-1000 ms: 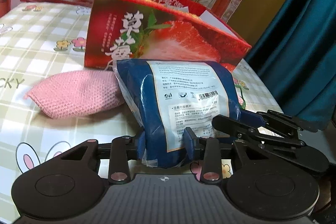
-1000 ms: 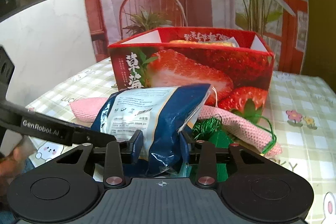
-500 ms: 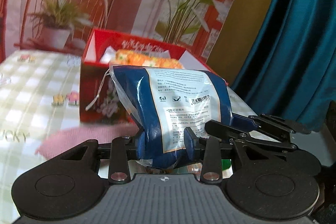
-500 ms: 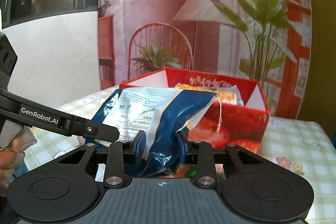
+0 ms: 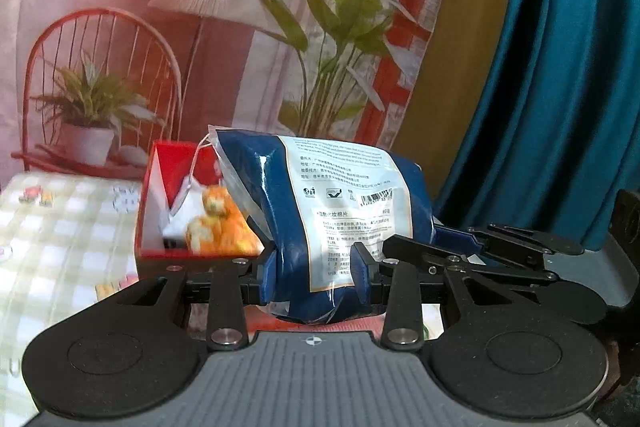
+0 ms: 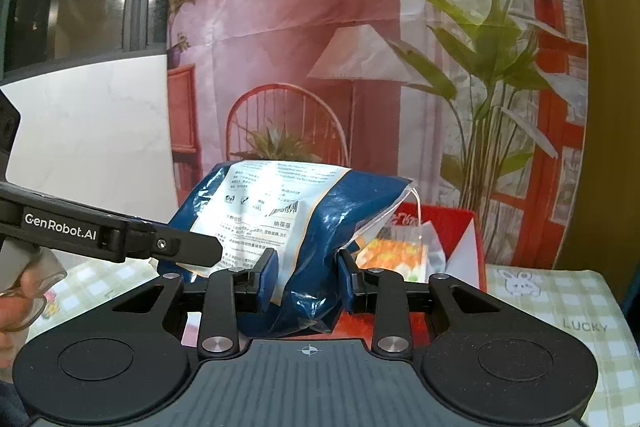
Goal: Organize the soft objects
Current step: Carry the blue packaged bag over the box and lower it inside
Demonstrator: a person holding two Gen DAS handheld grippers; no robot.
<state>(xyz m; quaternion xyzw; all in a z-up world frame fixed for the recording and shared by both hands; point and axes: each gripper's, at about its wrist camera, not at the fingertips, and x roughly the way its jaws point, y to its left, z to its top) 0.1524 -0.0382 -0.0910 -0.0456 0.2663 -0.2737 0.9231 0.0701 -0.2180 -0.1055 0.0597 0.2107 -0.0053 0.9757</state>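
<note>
Both grippers are shut on one blue plastic pack [image 5: 340,211] with a white printed label, held in the air above the table. My left gripper [image 5: 316,277] pinches its near end. My right gripper [image 6: 306,285] pinches the pack [image 6: 288,223] from the other side. Behind and below it stands the open red strawberry box [image 5: 160,195], with an orange patterned soft item [image 5: 220,227] inside. The box [image 6: 460,227] and the orange item [image 6: 394,255] also show in the right wrist view. The pack's white drawstring hangs over the box.
The table has a green-checked cloth [image 5: 60,227] with cartoon prints. A printed backdrop with a chair, lamp and plants hangs behind. A teal curtain [image 5: 560,87] is at the right. The right gripper's body [image 5: 520,251] reaches in beside the pack.
Both grippers have lifted the blue pack from the table to above the red box's rim. The pink knitted pouch and green string have dropped out of view.
</note>
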